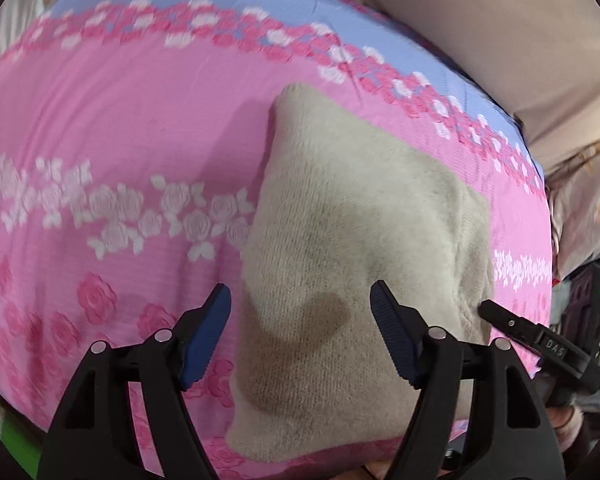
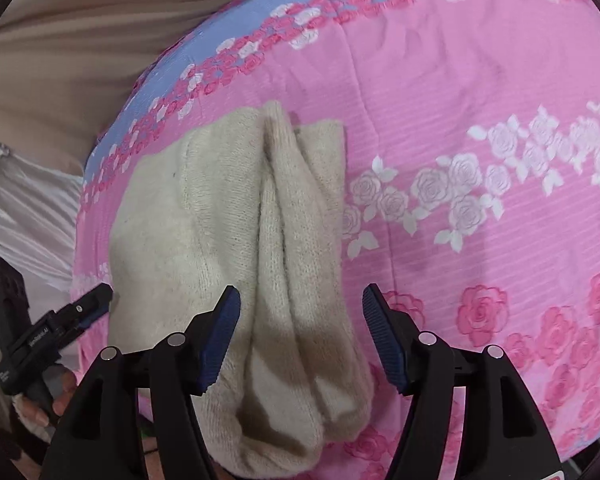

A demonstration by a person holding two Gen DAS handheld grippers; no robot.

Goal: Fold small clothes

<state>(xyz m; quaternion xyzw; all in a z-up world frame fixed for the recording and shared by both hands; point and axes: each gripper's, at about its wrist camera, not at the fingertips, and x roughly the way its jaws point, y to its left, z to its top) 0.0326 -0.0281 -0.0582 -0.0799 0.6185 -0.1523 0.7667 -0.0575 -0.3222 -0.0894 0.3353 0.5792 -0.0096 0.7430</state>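
Observation:
A beige knitted garment (image 1: 340, 216) lies folded on a pink bed sheet with a rose print (image 1: 120, 140). My left gripper (image 1: 300, 320) hovers just above its near part, open, with nothing pressed between the blue pads. In the right wrist view the same garment (image 2: 204, 216) shows a flat panel on the left and long rolled folds on the right. My right gripper (image 2: 300, 320) stands open over those folds, gripping nothing. Each view also catches the other gripper at the garment's side edge: the right gripper (image 1: 488, 310) and the left gripper (image 2: 100, 294).
The sheet (image 2: 460, 80) has a blue band along its far edge. Beyond it hangs plain beige cloth (image 1: 500, 40). Dark clutter (image 1: 588, 300) sits off the bed's right side. A person's hand (image 2: 40, 408) holds the left gripper's handle.

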